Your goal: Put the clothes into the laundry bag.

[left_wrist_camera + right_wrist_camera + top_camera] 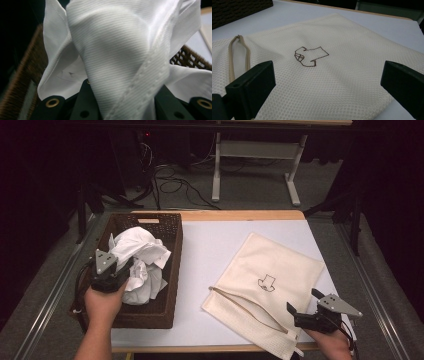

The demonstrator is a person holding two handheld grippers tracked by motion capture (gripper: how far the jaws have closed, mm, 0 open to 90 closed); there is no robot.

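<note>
The left claw [121,270] grips a white shirt [140,262] over the basket [172,270]; the mesh bag [270,285], zipper mouth facing the basket, lies to its right beneath the released right claw [305,306].

The dark brown woven wicker basket [170,270] walls hem in the crumpled white cloth [142,255]. Bare white table surface [200,255] lies open between the basket and the cream mesh zip bag [270,270].

The high view looks forward and down on the whole table [200,245] from the person's side. The left gripper view sits very close to white cloth [120,50] over a basket [190,58], while the right gripper view faces low across a mesh bag [337,75] just ahead of its jaws; the high view shares all three.
</note>
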